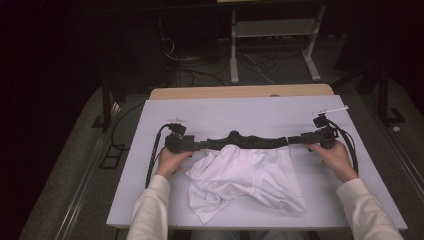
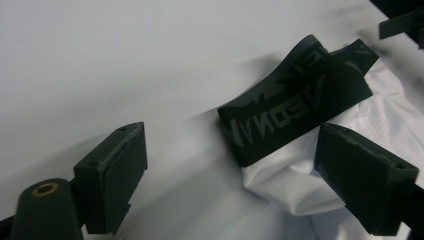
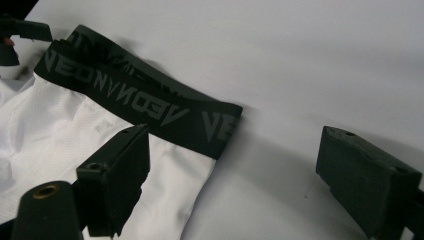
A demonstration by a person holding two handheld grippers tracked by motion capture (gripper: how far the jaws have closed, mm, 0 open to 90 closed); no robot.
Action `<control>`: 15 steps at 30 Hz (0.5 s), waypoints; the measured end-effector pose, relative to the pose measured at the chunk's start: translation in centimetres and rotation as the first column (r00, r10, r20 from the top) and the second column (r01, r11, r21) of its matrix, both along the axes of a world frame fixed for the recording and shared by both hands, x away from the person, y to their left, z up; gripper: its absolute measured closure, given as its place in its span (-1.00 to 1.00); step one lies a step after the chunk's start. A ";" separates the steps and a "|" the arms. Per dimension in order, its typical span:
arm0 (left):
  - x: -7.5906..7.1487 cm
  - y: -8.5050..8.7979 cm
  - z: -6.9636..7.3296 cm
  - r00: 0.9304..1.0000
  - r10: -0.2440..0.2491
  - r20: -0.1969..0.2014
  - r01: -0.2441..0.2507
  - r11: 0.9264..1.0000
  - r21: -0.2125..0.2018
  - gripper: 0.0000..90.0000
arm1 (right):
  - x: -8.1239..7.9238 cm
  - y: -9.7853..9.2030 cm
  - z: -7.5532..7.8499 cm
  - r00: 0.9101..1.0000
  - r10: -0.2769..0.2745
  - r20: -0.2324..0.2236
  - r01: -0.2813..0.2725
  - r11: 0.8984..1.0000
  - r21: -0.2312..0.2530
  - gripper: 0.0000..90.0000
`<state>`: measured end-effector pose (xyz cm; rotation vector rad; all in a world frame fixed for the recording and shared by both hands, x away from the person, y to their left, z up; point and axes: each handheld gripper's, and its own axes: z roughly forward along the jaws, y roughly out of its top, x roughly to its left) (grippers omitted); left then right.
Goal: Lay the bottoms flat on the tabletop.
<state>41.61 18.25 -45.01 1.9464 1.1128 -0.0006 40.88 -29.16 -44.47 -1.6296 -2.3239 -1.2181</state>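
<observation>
Both grippers, left (image 1: 196, 145) and right (image 1: 295, 140), are held with jaws wide and nothing gripped at either end of the black waistband (image 1: 247, 141) of white underwear (image 1: 247, 175), spread mid-table (image 1: 165, 115). If closed now, one layer could be missed and the band could slip.

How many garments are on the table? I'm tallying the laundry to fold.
1: white shorts with a black waistband, lying crumpled mid-table between the left gripper and the right gripper. Its folds could hide something underneath.
</observation>
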 end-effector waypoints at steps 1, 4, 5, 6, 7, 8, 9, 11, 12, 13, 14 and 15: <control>0.1 -0.2 0.0 1.000 -0.006 -0.005 0.006 1.000 0.007 -0.68 | 0.0 0.1 -0.1 1.000 0.002 -0.006 -0.002 1.000 -0.005 -0.70; 0.2 -0.7 0.0 1.000 -0.025 -0.014 0.025 1.000 0.001 -0.63 | 0.2 0.4 -0.5 1.000 0.007 -0.020 -0.007 1.000 -0.015 -0.68; 0.2 -0.8 0.0 0.999 -0.031 -0.016 0.031 0.999 -0.009 -0.58 | 0.2 0.5 -0.6 1.000 0.009 -0.029 -0.010 1.000 -0.020 -0.65; 0.3 -0.9 0.0 0.999 -0.033 -0.018 0.032 0.999 -0.011 -0.54 | 0.3 0.5 -0.7 1.000 0.009 -0.030 -0.010 1.000 -0.018 -0.61; 0.3 -1.1 -0.1 0.999 -0.036 -0.022 0.036 0.999 -0.009 -0.50 | 0.3 0.6 -0.8 0.999 0.012 -0.036 -0.013 1.000 -0.015 -0.56; 0.4 -1.2 -0.2 0.999 -0.043 -0.024 0.043 0.999 -0.003 -0.45 | 0.3 0.7 -0.9 0.999 0.019 -0.037 -0.020 1.000 -0.012 -0.52; 0.5 -1.4 -0.3 0.998 -0.047 -0.028 0.048 0.999 0.003 -0.41 | 0.4 0.9 -0.9 0.999 0.023 -0.040 -0.023 1.000 -0.010 -0.45; 0.6 -1.6 -0.5 0.997 -0.067 -0.035 0.067 0.998 0.005 -0.35 | 0.4 1.2 -0.9 0.999 0.028 -0.043 -0.029 1.000 -0.008 -0.34; 0.6 -1.9 -0.6 0.996 -0.077 -0.035 0.077 0.997 0.015 -0.33 | 0.5 1.4 -1.0 0.998 0.036 -0.045 -0.036 0.999 -0.005 -0.27; 0.6 -2.0 -0.6 0.997 -0.078 -0.028 0.079 0.997 0.022 -0.26 | 0.5 1.7 -1.1 0.998 0.042 -0.044 -0.042 0.999 -0.004 -0.17; 0.6 -2.1 -0.7 0.996 -0.080 -0.029 0.081 0.997 0.015 -0.16 | 0.5 1.9 -1.1 0.998 0.043 -0.042 -0.044 0.999 -0.009 -0.04; 0.6 -2.2 -0.8 0.996 -0.079 -0.035 0.080 0.997 0.007 -0.07 | 0.6 2.1 -1.1 0.998 0.044 -0.041 -0.045 0.999 -0.012 0.10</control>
